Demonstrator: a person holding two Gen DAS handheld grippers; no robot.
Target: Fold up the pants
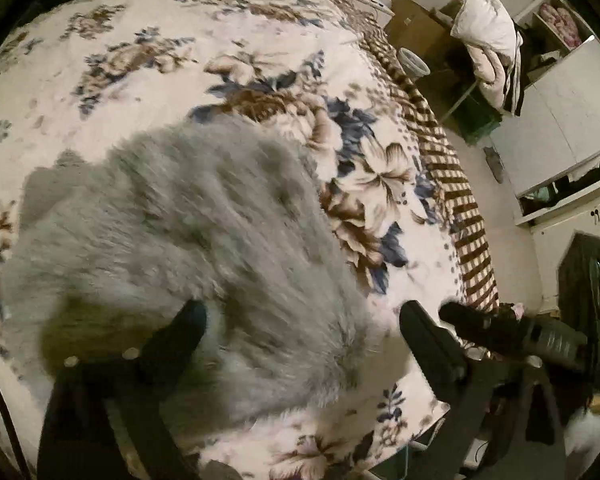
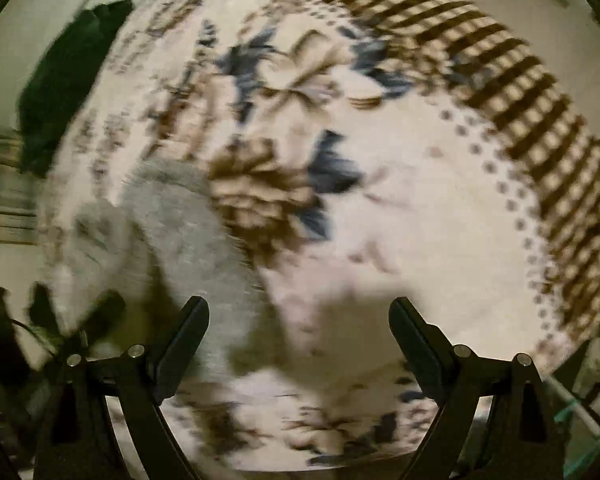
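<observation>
Left gripper (image 1: 300, 320) spread wide above fuzzy grey pants (image 1: 187, 232), nothing grasped; right gripper (image 2: 300, 320) released too, over floral bedspread (image 2: 420, 220)

Floral bedspread (image 1: 227, 40) — white cabinets (image 1: 560, 112) beyond

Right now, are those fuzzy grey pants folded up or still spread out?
Folded, it seems: the grey pants lie as one compact bundle on the flowered blanket, no legs trailing. Blur hides the layers.

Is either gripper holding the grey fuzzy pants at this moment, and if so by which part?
Nothing is held. The left gripper stands open above the grey fuzzy pants on the floral blanket, pads clear of them. The right gripper is open too, with nothing between its fingers.
</observation>
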